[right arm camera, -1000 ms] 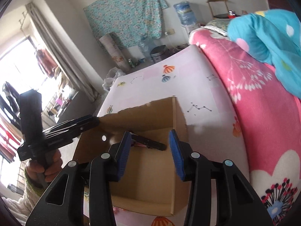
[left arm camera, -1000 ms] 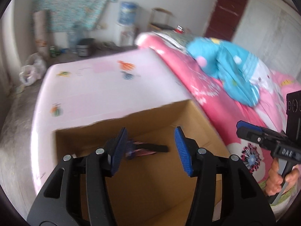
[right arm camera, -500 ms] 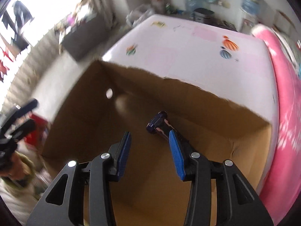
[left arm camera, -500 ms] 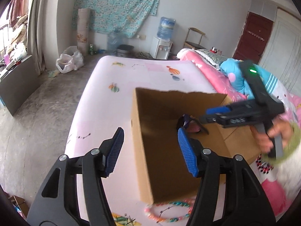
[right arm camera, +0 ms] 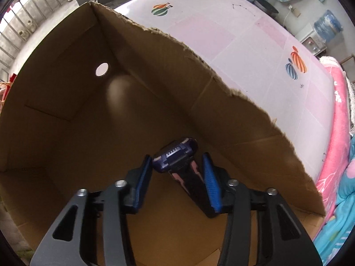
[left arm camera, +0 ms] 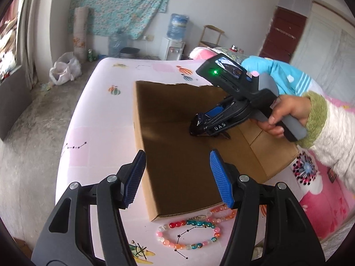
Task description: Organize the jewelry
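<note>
The right hand-held gripper [right arm camera: 176,173] pinches a watch [right arm camera: 177,155] inside the cardboard box [right arm camera: 66,110] — left hand-held gripper [left arm camera: 177,177] spread, empty.

A dark purple-and-black watch with pink-marked strap [right arm camera: 177,166] sits tilted inside the open brown cardboard box [left arm camera: 146,155]. Colourful beaded bracelets [left arm camera: 188,232] lie on the pink sheet just beside the box's near wall.

The box [left arm camera: 177,161] is matt brown cardboard, its top edge torn and rough. Glossy, bright beads make up the bracelets [left arm camera: 188,232] on the smooth pink printed sheet [left arm camera: 99,110]. Both grippers are matt black plastic with ribbed blue pads [left arm camera: 219,177] and shiny metal rivets. The sleeve [left arm camera: 332,137] looks fluffy.
</note>
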Available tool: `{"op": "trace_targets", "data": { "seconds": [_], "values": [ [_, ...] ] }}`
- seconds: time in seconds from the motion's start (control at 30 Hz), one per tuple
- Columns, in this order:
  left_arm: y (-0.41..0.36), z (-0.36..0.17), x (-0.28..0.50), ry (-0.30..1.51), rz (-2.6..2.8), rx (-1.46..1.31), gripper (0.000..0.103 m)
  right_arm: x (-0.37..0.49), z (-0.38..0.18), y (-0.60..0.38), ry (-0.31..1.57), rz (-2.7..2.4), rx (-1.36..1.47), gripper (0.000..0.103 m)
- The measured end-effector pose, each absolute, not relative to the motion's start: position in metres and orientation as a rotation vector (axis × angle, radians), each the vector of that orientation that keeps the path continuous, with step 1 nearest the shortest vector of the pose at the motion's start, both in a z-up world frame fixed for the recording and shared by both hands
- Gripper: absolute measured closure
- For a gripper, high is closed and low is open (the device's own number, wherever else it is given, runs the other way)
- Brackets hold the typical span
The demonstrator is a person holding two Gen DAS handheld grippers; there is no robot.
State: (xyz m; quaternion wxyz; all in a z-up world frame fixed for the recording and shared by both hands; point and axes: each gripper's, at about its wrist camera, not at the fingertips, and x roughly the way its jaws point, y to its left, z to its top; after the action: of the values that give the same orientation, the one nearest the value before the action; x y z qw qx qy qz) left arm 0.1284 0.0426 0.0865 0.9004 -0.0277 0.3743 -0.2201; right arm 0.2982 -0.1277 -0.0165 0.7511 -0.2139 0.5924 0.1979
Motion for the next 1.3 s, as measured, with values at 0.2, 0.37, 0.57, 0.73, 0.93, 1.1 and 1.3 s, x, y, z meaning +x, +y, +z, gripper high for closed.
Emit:
{"op": "trace_targets", "data": {
  "seconds": [0.2,0.37,0.57,0.73,0.93,1.1,1.3],
  "values": [
    [0.023,0.086,0.129,0.752,-0.477,0.017,0.046,0.283,-0.002,-0.149,1.253,0.429,-0.404,0.064],
    [0.011,0.083,0.133,0.752,-0.502,0.026,0.046,0.273,0.018,-0.166,1.219,0.487,-0.265,0.065],
    [0.005,0.092,0.138,0.692,-0.546,0.014,0.046,0.242,0.069,-0.184,1.092,0.714,-0.013,0.065],
    [-0.007,0.096,0.141,0.638,-0.573,0.055,0.046,0.22,0.092,-0.189,1.037,0.854,0.071,0.064],
    [-0.026,0.095,0.145,0.641,-0.616,0.122,0.051,0.232,0.095,-0.193,1.031,0.93,0.106,0.064],
    [-0.037,0.095,0.149,0.626,-0.566,0.234,0.096,0.227,0.1,-0.197,1.027,0.986,0.107,0.064],
    [-0.038,0.103,0.159,0.625,-0.53,0.312,0.101,0.231,0.078,-0.205,1.104,1.019,0.126,0.063]
  ]
}}
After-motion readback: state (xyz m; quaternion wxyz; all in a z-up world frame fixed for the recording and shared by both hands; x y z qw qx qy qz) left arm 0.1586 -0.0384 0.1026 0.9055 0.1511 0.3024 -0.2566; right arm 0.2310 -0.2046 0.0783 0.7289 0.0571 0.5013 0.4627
